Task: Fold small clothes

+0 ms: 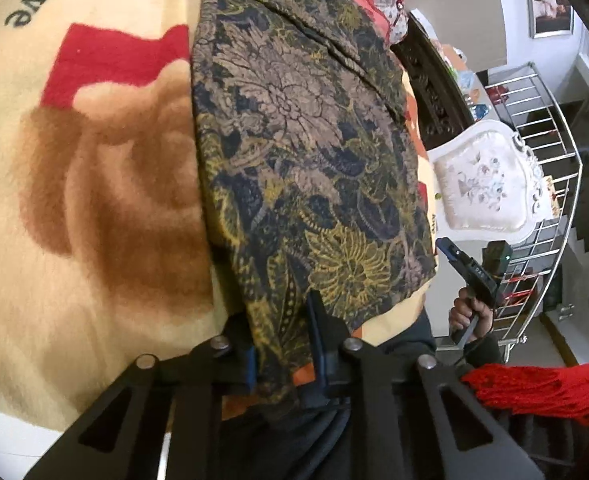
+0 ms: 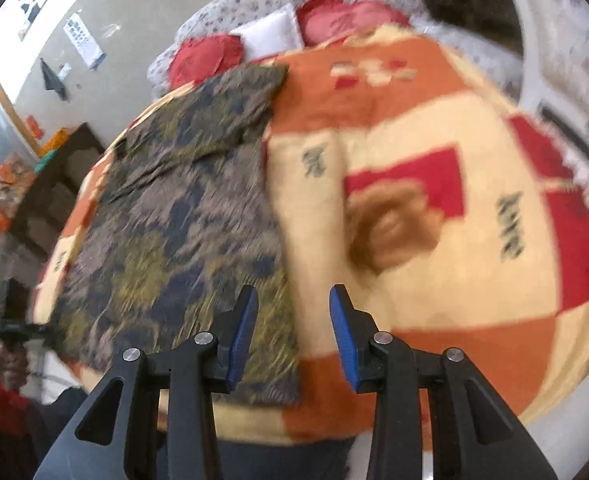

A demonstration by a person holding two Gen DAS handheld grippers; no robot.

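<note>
Patterned garment on blanket

Bed covered by a cream, orange and red blanket, red pillows at its head. White walls carry a framed picture. White upholstered chair stands beside a steel railing. Dark cabinet along one wall.
</note>
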